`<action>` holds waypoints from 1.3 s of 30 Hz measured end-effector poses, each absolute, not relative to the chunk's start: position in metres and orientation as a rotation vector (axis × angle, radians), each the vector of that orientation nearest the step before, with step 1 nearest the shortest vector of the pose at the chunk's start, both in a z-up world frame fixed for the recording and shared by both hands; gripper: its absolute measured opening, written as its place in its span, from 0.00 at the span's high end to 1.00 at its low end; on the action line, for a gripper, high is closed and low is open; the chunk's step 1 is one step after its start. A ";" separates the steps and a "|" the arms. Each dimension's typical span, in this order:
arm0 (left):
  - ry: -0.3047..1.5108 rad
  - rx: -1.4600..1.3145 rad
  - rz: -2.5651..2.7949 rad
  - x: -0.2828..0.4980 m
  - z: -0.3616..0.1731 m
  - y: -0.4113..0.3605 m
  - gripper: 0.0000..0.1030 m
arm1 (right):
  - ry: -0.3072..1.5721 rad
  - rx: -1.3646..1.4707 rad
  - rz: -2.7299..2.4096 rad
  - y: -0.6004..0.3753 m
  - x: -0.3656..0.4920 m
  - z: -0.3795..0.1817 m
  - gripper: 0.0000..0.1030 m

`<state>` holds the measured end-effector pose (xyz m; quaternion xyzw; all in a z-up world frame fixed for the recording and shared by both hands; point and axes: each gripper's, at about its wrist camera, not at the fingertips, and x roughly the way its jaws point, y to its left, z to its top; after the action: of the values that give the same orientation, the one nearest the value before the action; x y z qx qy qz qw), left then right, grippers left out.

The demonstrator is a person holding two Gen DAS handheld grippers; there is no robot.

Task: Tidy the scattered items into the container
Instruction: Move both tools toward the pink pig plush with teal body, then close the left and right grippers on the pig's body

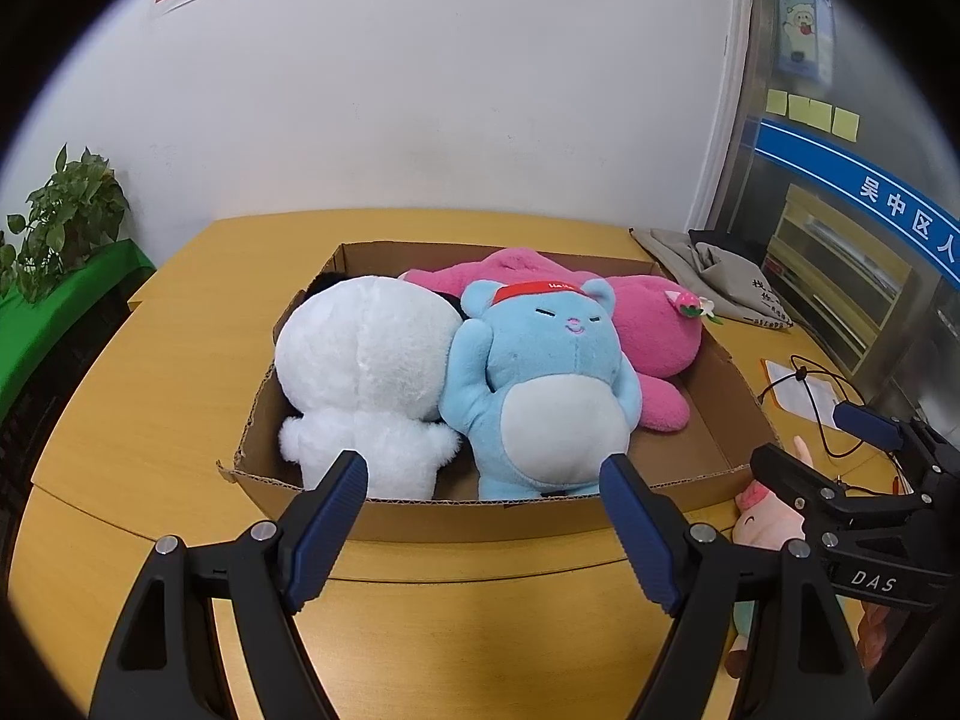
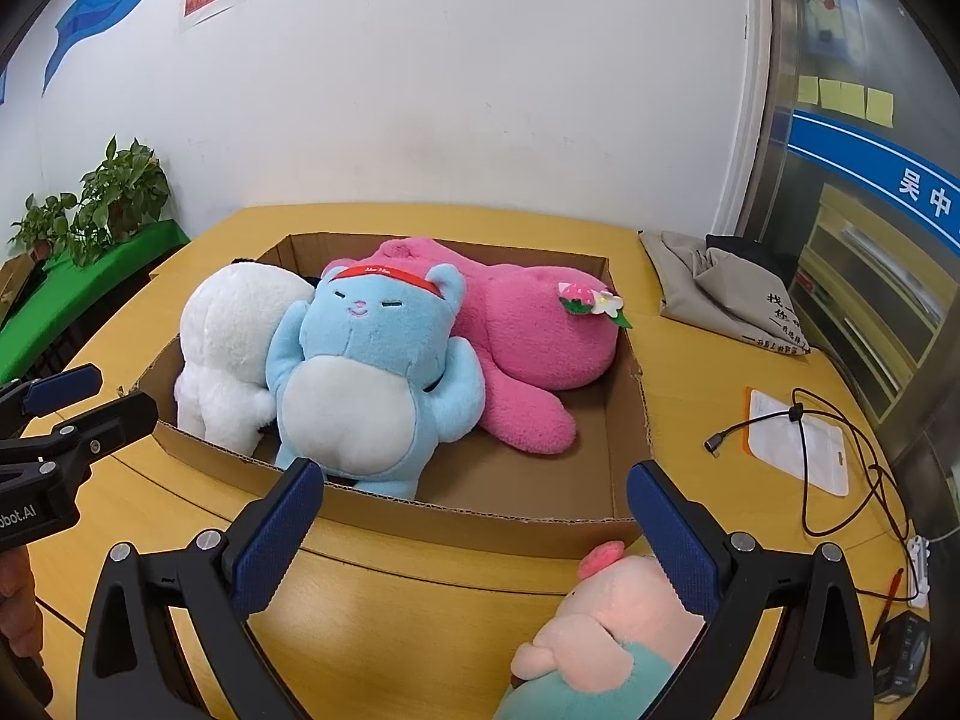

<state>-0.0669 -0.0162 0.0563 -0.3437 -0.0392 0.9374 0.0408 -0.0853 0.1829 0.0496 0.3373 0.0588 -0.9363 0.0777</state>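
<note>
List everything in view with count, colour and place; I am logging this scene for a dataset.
box: 1, brown cardboard, table centre
white plush: 1, in box, left
blue plush: 1, red headband, in box, middle
pink plush: 1, in box, right and behind
pig plush: 1, peach with teal body, on table outside box, near right corner
table: 1, yellow wood
bag: 1, grey cloth, table far right
cable: 1, black, table right
pouch: 1, white, under cable
plants: 2, green, far left
left gripper: 1, black and blue, open
right gripper: 1, black and blue, open
</note>
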 end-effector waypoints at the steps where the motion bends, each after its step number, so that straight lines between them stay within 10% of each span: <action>1: -0.119 -1.052 2.871 -0.067 0.057 -0.016 0.23 | 0.174 1.011 -2.802 0.183 -0.085 0.050 0.00; 23: -0.119 -1.067 2.601 -0.078 0.051 0.035 0.22 | -0.065 1.280 -2.876 0.304 -0.054 0.001 0.00; 28: -0.072 -1.101 2.560 -0.076 0.044 0.052 0.22 | -0.434 1.353 -2.645 0.324 -0.056 -0.046 0.00; 39: -0.065 -1.214 2.377 -0.084 0.015 0.082 0.23 | 0.141 1.218 -2.463 0.235 -0.013 -0.052 0.12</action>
<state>-0.0842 0.0818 0.0153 -0.4420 -0.0238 0.8658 0.2336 -0.0135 0.2348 -0.0519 0.4343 0.0503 -0.8782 0.1939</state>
